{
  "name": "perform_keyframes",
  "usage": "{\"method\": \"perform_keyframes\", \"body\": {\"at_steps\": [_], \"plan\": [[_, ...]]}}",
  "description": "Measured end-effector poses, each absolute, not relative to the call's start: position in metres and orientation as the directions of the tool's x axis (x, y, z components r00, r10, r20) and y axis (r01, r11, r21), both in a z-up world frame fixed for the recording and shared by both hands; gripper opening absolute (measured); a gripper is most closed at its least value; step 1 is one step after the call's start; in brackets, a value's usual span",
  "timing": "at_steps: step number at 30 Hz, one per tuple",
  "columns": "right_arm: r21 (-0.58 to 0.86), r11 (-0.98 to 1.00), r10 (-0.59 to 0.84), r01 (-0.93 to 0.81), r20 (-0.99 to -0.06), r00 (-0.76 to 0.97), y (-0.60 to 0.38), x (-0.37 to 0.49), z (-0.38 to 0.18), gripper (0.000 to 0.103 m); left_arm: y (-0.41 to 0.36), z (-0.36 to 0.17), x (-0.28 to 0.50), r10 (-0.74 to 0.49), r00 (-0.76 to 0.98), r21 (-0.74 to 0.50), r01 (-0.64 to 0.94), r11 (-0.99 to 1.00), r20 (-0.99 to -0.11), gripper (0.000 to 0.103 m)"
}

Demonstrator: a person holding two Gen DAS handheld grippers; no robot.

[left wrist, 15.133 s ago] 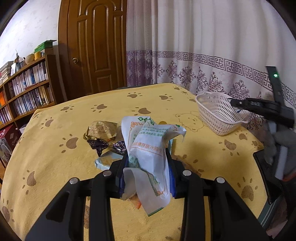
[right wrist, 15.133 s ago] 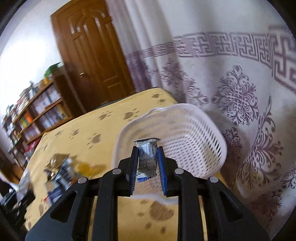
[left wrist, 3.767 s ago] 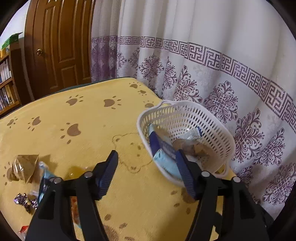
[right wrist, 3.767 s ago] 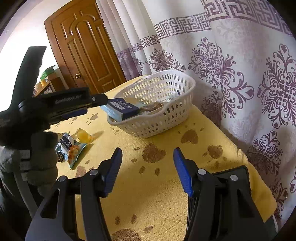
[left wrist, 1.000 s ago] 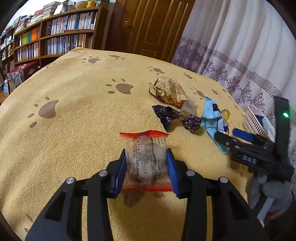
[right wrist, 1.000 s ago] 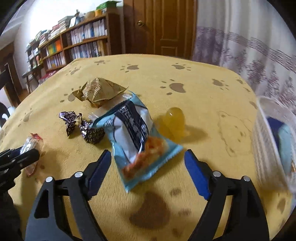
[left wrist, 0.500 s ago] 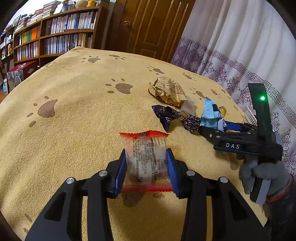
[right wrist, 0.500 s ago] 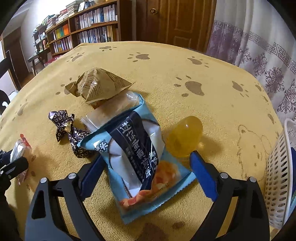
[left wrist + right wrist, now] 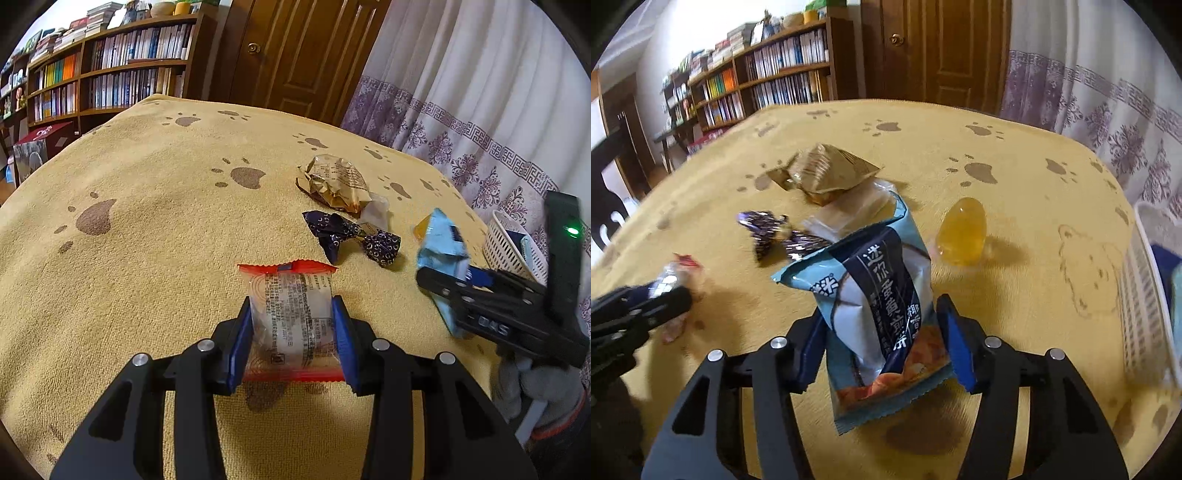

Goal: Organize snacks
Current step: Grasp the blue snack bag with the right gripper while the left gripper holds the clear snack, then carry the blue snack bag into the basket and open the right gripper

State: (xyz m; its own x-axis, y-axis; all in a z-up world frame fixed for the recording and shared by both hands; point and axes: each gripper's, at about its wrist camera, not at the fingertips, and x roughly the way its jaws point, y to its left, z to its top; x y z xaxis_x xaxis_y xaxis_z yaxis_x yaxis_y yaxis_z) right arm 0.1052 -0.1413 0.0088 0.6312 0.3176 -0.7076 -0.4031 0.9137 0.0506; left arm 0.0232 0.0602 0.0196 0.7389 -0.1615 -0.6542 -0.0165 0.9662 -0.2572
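My left gripper (image 9: 291, 339) is shut on a clear snack packet with red edges (image 9: 288, 310), held just above the yellow cloth. My right gripper (image 9: 882, 347) is shut on a light blue snack bag (image 9: 882, 306), lifted and tilted; it also shows in the left wrist view (image 9: 443, 251). The white basket (image 9: 509, 247) stands at the far right with blue packs inside; its wall shows at the right edge of the right wrist view (image 9: 1145, 280). On the cloth lie a gold wrapper (image 9: 823, 173), purple candies (image 9: 775, 232), a clear pack (image 9: 849, 214) and a yellow jelly cup (image 9: 962, 236).
The table is covered by a yellow paw-print cloth (image 9: 147, 206). Bookshelves (image 9: 99, 85) and a wooden door (image 9: 295, 55) stand behind it, a patterned curtain (image 9: 480, 110) to the right. The left gripper shows at the left of the right wrist view (image 9: 639, 310).
My right gripper has closed on the blue snack bag and raised it off the cloth. My left gripper still holds the red-edged packet in place.
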Motion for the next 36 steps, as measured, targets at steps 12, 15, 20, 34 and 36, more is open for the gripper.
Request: {"method": "perform_keyframes", "body": {"at_steps": [12, 15, 20, 34, 36], "plan": [[0.155, 0.927, 0.358, -0.341, -0.635, 0.684, -0.176, 0.060, 0.038, 0.058, 0.059, 0.021, 0.023, -0.163, 0.742, -0.256, -0.012, 0.967, -0.651, 0.041], [0.164, 0.938, 0.339, -0.304, -0.607, 0.719, -0.191, 0.055, 0.051, 0.058, 0.058, 0.022, 0.022, -0.164, 0.744, -0.256, -0.010, 0.967, -0.648, 0.041], [0.166, 0.955, 0.295, -0.244, -0.559, 0.775, -0.217, 0.051, 0.071, 0.059, 0.058, 0.023, 0.021, -0.167, 0.746, -0.256, -0.006, 0.967, -0.645, 0.041], [0.204, 0.978, 0.133, -0.033, -0.499, 0.857, -0.290, 0.058, 0.095, 0.059, 0.055, 0.023, 0.021, -0.173, 0.746, -0.246, 0.014, 0.969, -0.642, 0.041], [0.209, 0.978, 0.103, 0.003, -0.495, 0.863, -0.302, 0.063, 0.097, 0.059, 0.055, 0.023, 0.021, -0.174, 0.745, -0.246, 0.014, 0.969, -0.644, 0.041]]}}
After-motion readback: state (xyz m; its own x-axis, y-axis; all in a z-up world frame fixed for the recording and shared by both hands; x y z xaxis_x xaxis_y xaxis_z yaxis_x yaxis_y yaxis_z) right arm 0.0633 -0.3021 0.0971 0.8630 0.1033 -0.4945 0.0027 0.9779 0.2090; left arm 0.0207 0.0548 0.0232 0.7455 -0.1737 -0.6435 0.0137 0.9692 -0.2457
